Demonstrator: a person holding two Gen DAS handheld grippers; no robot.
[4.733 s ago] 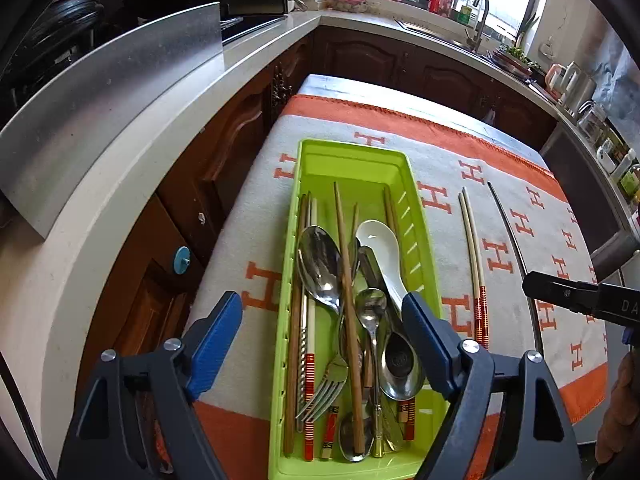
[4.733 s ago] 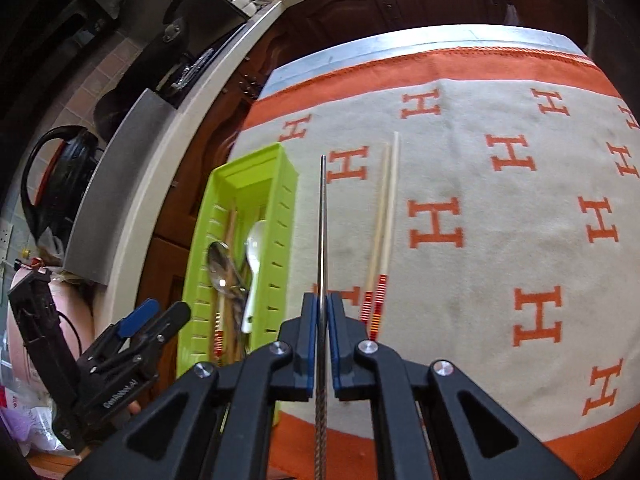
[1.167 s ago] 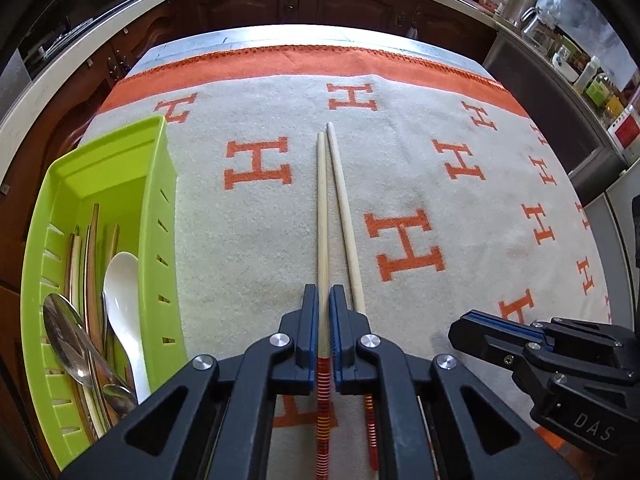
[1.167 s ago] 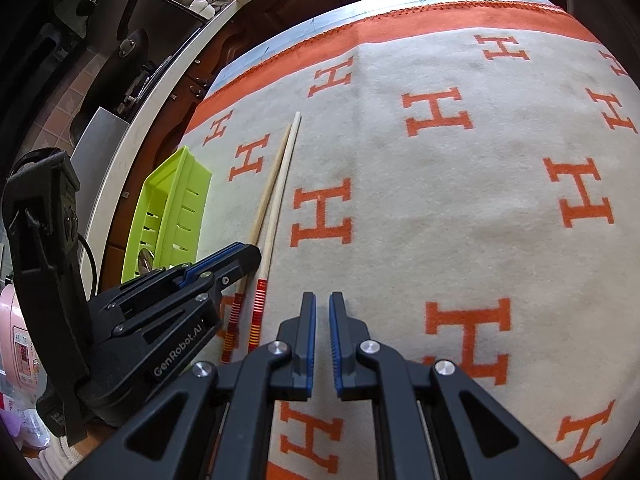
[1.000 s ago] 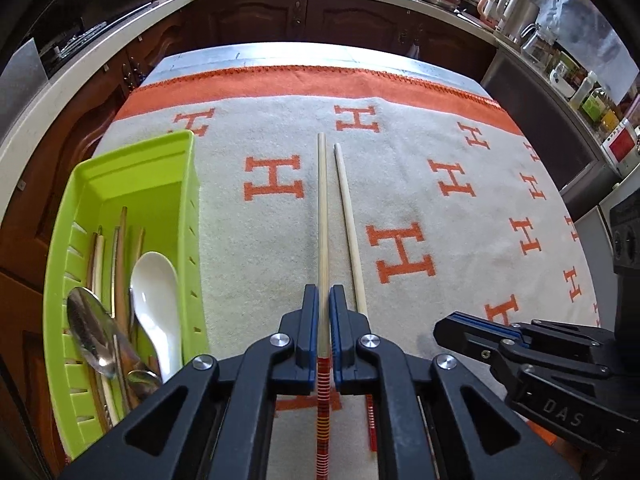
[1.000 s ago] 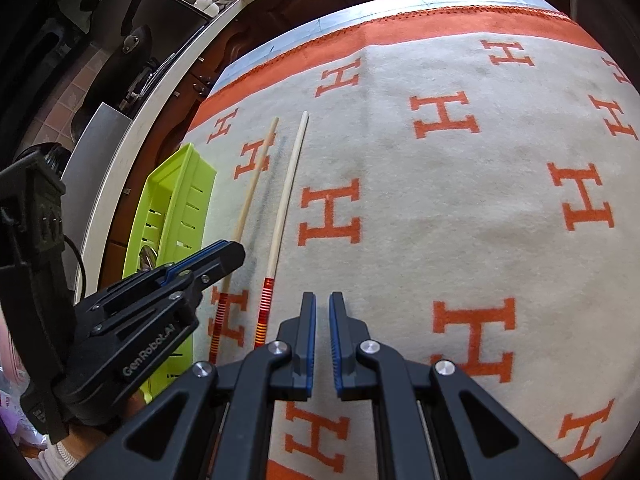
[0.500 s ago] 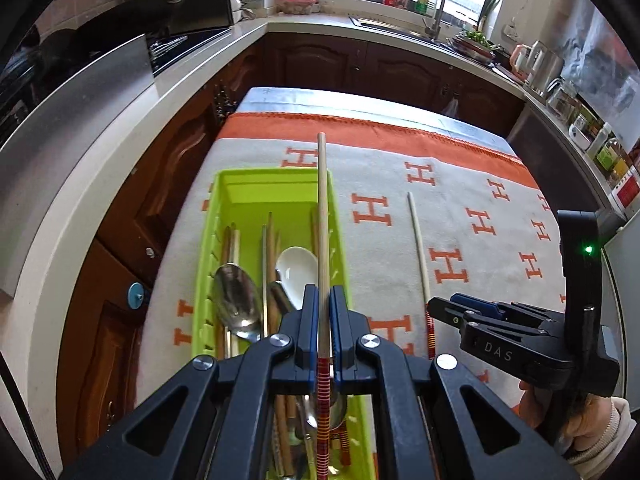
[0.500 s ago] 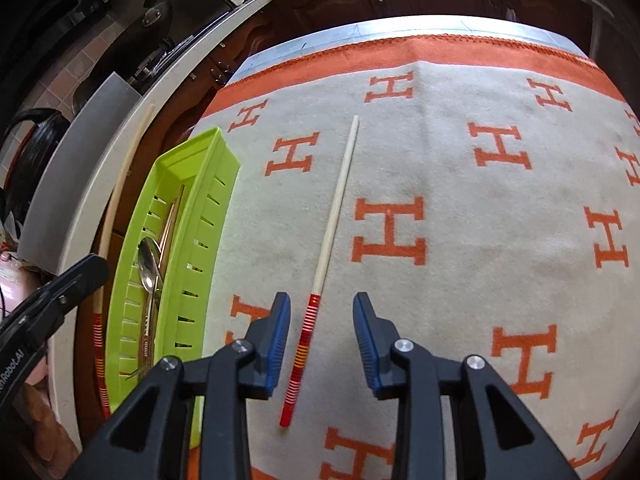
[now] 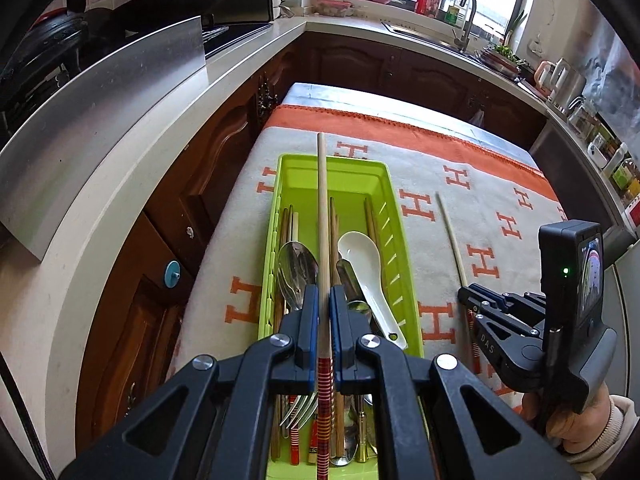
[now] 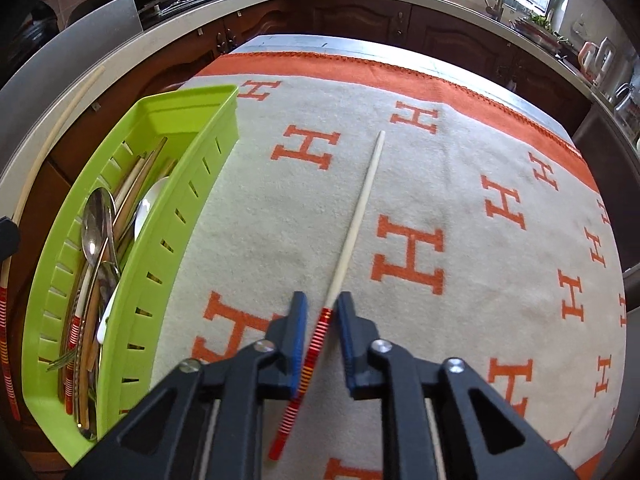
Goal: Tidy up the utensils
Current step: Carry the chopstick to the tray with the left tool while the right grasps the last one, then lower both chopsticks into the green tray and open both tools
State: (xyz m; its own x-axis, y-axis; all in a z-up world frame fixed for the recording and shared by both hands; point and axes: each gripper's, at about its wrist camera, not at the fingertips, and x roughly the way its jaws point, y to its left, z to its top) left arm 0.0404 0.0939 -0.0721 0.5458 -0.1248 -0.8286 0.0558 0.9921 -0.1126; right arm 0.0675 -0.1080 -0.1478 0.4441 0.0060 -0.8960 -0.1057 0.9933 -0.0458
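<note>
A: How will the loose chopstick [image 10: 356, 224] handle, and where should it be taken?

B: Judged from its form, it is light, stiff and thin, and probably smooth enough to roll or swivel if pinched off-centre. The red-striped handle end, which lies between the fingers of the right gripper [image 10: 322, 310], looks like the best hold; the pale tip points away ahead of them.

A: State of those fingers?

B: Spread, one on each side of the striped part, not yet pressing it. The stick lies flat on the blanket [image 10: 460, 184] over the counter, to the right of the tray [image 10: 160, 240].

A: And the other one?

B: The left gripper [image 9: 324, 300] is clenched on the second chopstick [image 9: 322, 216], just ahead of its red stripes. The shaft runs straight out beyond the fingers, above the tray [image 9: 352, 172].

A: Appearance?

B: Both are pale, slender sticks with red-and-yellow banded handles. Spoons, a fork and other chopsticks lie lengthwise in the tray below the left fingers.
</note>
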